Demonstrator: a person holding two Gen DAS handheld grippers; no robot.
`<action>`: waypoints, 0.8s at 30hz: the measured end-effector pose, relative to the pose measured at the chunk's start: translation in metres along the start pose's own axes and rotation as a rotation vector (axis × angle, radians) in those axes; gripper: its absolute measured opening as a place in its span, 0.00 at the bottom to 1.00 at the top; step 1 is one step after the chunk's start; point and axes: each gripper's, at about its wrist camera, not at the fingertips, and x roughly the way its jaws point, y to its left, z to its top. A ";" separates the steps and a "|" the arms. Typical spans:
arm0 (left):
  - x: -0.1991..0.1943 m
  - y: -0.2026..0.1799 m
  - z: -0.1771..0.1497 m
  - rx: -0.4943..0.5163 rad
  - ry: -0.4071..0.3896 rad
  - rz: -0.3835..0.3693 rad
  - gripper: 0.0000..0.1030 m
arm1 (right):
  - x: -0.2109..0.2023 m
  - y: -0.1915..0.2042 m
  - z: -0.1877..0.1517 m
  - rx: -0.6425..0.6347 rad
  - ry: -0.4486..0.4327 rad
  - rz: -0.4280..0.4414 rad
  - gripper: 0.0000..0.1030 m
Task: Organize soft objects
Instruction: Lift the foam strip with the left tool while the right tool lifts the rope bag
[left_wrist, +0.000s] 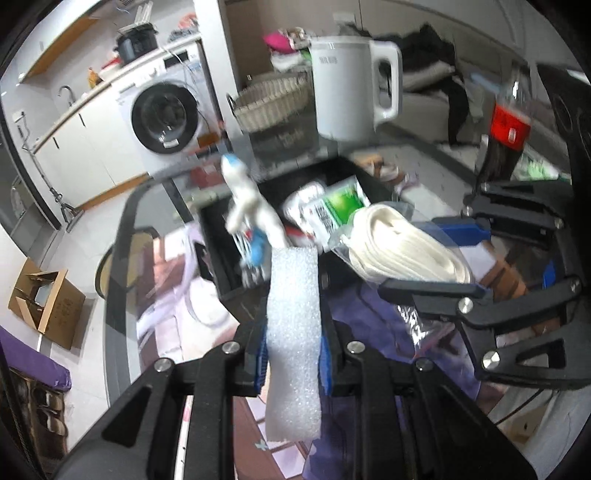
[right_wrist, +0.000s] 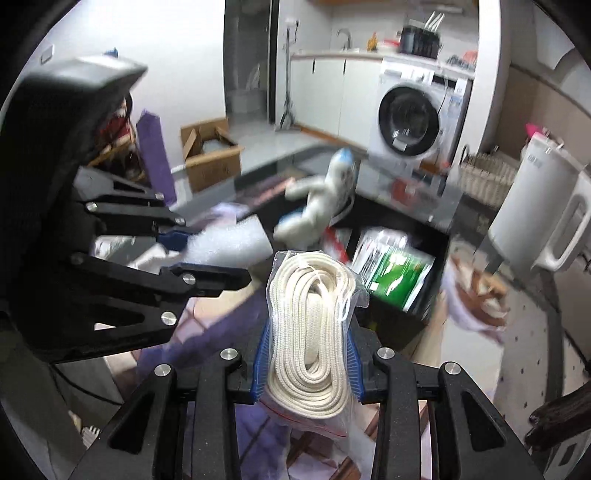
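The left tool (left_wrist: 293, 363) pinches a white foam strip (left_wrist: 293, 332) upright between its blue pads. The right tool (right_wrist: 308, 363) is clamped on a clear bag of coiled white cord (right_wrist: 308, 325). Both are held above the glass tabletop (right_wrist: 406, 188), just beside a black bin (left_wrist: 236, 258) holding a white plush figure (left_wrist: 247, 199) and a green packet (left_wrist: 340, 199). A white kettle (left_wrist: 354, 85) stands behind.

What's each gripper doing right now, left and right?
Left gripper: shut on the white foam strip.
Right gripper: shut on the bagged coil of white cord.
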 end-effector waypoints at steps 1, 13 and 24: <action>-0.005 0.002 0.001 -0.006 -0.029 0.007 0.19 | -0.004 0.002 0.004 -0.003 -0.028 0.000 0.33; -0.077 0.019 0.000 -0.042 -0.428 0.082 0.19 | -0.066 0.001 0.019 0.037 -0.370 -0.059 0.34; -0.108 0.027 -0.012 -0.043 -0.590 0.136 0.20 | -0.110 0.004 0.015 0.071 -0.570 -0.107 0.34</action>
